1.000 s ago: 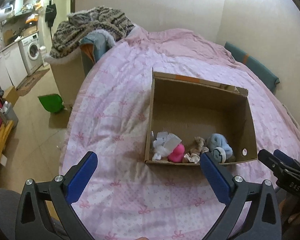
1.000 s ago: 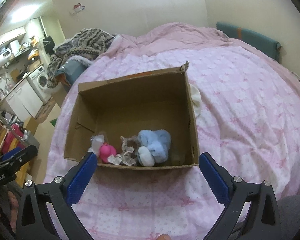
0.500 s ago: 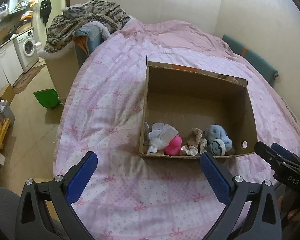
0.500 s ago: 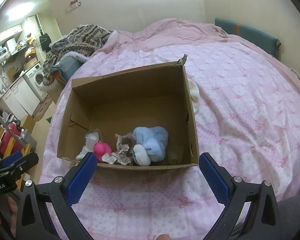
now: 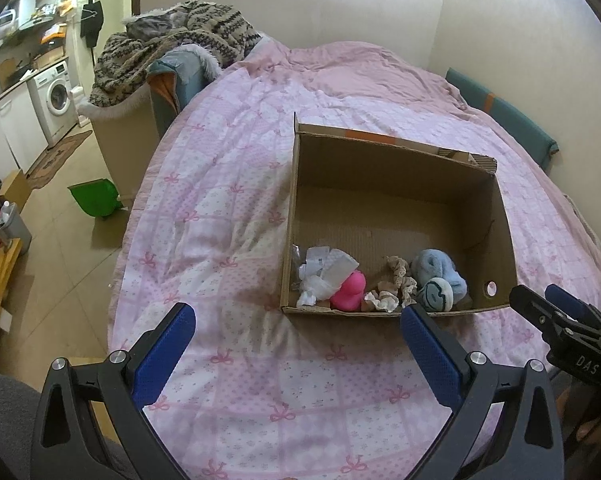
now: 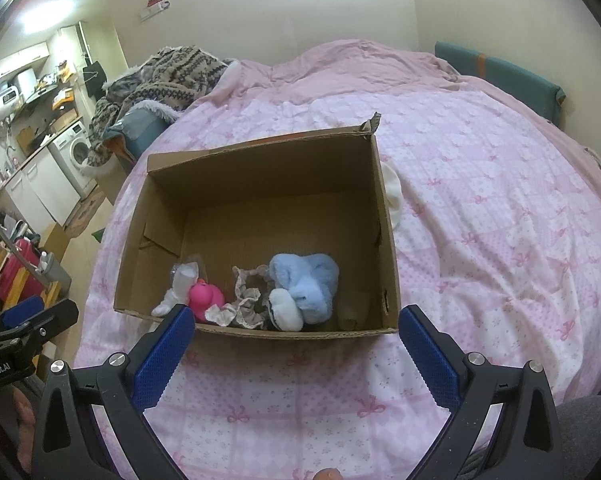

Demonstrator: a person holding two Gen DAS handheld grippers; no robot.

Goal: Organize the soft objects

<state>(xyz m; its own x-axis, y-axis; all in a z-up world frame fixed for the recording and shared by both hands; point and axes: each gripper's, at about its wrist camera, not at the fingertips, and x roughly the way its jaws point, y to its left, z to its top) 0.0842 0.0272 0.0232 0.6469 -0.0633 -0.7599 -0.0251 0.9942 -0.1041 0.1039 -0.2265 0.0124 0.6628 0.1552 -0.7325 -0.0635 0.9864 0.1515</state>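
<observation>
Box [image 5: 396, 184] is sitting on the pink quilt [image 5: 228, 184], and most of the soft things seem to be lying inside already, bunched along its near wall. Counting from the left in the left wrist view: a white crumpled bundle [image 5: 320, 276], a pink plush [image 5: 350, 290], a beige frilly piece [image 5: 398, 280] and a blue plush [image 5: 440, 278]. The far half of the box floor is showing bare cardboard. One white soft item [image 6: 392, 192] is lying outside, just beside the right wall of the box and partly hidden by it; that looks like the piece left to put in, so the task is probably nearing its end.

Both grippers are hovering over the quilt in front of the box, holding nothing and touching nothing. Left gripper [image 5: 296, 340] is standing wide apart, its blue pads [image 5: 164, 356] well clear of the box, pointing towards the near left corner. Right gripper [image 6: 292, 344] is spread equally wide, framing the near wall, with the white item lying well ahead of it to the right.
</observation>
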